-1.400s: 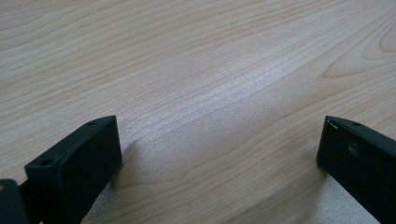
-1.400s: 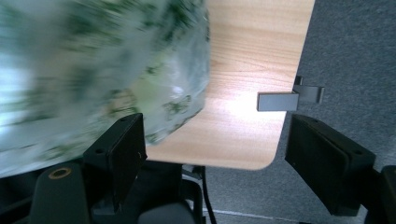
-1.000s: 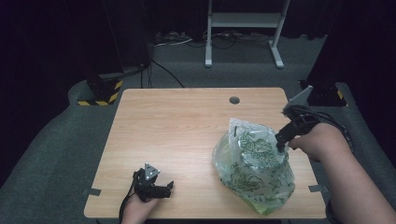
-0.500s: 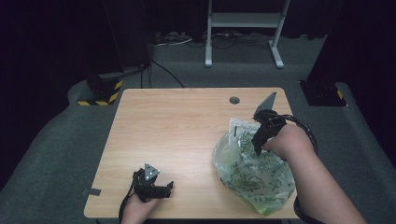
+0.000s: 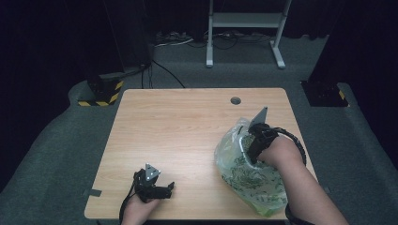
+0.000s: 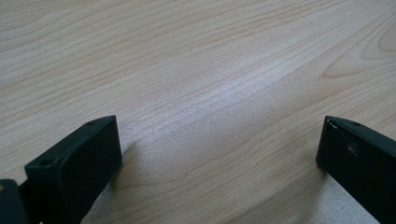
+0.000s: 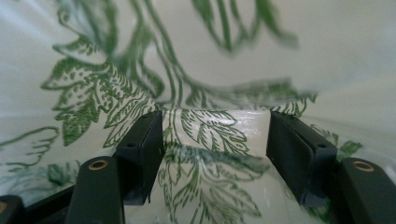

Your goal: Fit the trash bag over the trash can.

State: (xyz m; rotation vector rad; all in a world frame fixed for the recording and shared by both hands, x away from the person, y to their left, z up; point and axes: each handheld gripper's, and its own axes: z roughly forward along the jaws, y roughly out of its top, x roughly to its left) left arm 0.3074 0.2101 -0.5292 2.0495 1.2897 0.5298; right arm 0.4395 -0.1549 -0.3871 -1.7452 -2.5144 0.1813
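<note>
High view shows a wooden counter (image 5: pixel 187 136) with a plastic bag (image 5: pixel 248 183) lying on its right side, near the front edge. The bag is translucent and carries a green leaf print. The right hand-held gripper (image 5: pixel 247 151) is pushed down into the upper part of the bag, with the grey plate on top and the cable curving behind the wrist of the right hand (image 5: pixel 277 152).

Right gripper view looks along the two black jaws into the plastic bag (image 7: pixel 201 135). The jaws of the right hand-held gripper (image 7: pixel 214 140) stand partly apart, and a fold of the printed film lies between them. Its jaws have just been closing and then stopped about halfway. The pads seem not to press on the film, so it is released and grips nothing, although the contact at the pad edges is hard to judge.

The left hand-held gripper (image 5: pixel 159 187) rests low on the counter at the front left, well apart from the bag. In the left gripper view, the left hand-held gripper (image 6: pixel 219 149) has its jaws wide apart over bare wood (image 6: pixel 196 70), with nothing between them.
</note>
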